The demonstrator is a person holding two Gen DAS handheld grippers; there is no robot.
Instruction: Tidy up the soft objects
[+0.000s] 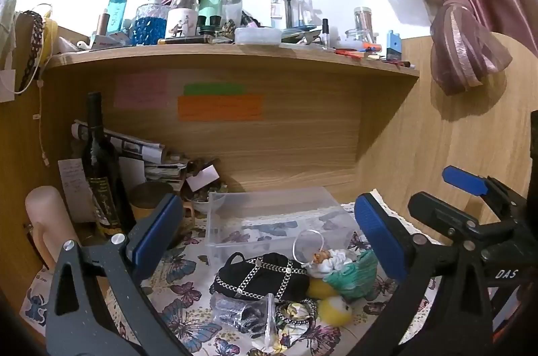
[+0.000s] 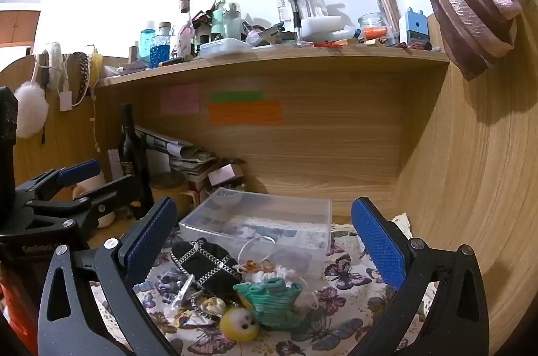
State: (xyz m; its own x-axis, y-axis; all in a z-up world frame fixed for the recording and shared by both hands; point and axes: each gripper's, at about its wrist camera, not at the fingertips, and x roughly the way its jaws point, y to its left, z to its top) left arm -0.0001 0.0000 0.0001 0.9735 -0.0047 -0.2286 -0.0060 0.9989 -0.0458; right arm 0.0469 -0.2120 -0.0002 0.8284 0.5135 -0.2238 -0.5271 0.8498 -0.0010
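A pile of soft things lies on the butterfly cloth (image 1: 178,299): a black pouch with chain trim (image 1: 260,275) (image 2: 205,265), a green scrunchie (image 1: 353,275) (image 2: 274,302), a white scrunchie (image 1: 331,260) (image 2: 275,273), a yellow plush toy (image 1: 334,309) (image 2: 238,324) and a grey packet (image 1: 235,312). A clear plastic box (image 1: 269,218) (image 2: 259,221) stands empty behind the pile. My left gripper (image 1: 265,235) is open above the pile and holds nothing. My right gripper (image 2: 265,241) is open over the pile and holds nothing.
A dark wine bottle (image 1: 101,167) (image 2: 132,154), a pink mug (image 1: 50,221) and stacked papers (image 1: 148,154) stand at the back left. A cluttered wooden shelf (image 1: 235,53) (image 2: 269,53) runs overhead. A wood wall (image 2: 470,188) closes the right side. A pink curtain (image 1: 464,36) hangs there.
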